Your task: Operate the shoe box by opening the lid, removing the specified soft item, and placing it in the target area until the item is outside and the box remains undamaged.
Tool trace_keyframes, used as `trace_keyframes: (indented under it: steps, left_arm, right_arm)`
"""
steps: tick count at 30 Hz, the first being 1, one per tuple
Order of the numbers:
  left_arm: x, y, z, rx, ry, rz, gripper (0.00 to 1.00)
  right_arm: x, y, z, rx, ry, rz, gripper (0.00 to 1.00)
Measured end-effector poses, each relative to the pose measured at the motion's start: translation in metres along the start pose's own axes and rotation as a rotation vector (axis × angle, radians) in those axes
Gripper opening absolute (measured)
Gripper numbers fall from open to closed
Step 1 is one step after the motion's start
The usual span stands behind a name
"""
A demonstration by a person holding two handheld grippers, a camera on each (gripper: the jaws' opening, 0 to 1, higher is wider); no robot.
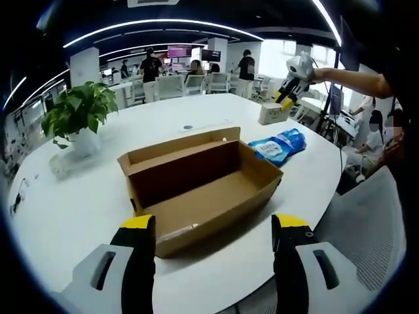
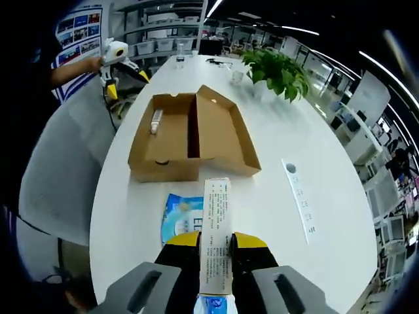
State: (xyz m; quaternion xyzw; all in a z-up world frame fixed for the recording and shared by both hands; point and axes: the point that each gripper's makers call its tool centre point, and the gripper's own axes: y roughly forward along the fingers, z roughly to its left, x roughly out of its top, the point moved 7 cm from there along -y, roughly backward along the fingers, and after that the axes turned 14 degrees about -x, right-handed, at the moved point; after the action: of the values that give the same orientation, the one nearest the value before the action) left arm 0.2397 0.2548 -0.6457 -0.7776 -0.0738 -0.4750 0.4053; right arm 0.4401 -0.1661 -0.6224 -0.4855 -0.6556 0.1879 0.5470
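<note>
Right gripper (image 2: 215, 252): nearest item in the right gripper view, jaws clamped on a slim white printed carton (image 2: 216, 235) held upright above the table, on the near side of the shoe box. Blue soft pack (image 2: 178, 219): lies flat on the white table (image 2: 275, 190) just beside the shoe box's near wall, partly behind the carton; it is outside the box. Judged light, limp and slick-skinned, likely to sag and slide; best pinched across a short edge or a gathered fold, not the flat middle. Shoe box (image 2: 190, 134): brown cardboard, lid thrown fully open and lying flat beside the tray; thin walls judged easy to crease, so keep jaws off them. A small pale item (image 2: 156, 121) rests inside the tray, seen from the right gripper view and hidden by the wall in the other. Left gripper (image 1: 214, 252): jaws apart, holding nothing, just short of the shoe box (image 1: 200, 186); the blue soft pack (image 1: 280, 145) lies beyond its far corner. Potted plant (image 1: 80, 118): stands well apart from the box. People stand among the desks far behind.
</note>
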Motion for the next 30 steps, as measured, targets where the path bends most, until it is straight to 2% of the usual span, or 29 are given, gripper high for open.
trace_keyframes:
  steps: [18,30]
  left_arm:
    - [-0.005,0.003,0.000,0.010,-0.015,0.016,0.74]
    - [-0.010,0.003,0.001,0.021,-0.030,0.032,0.74]
  right_arm:
    - [-0.066,0.021,-0.020,-0.038,0.004,0.139,0.13]
    - [-0.091,0.036,-0.027,-0.018,-0.032,0.218,0.13]
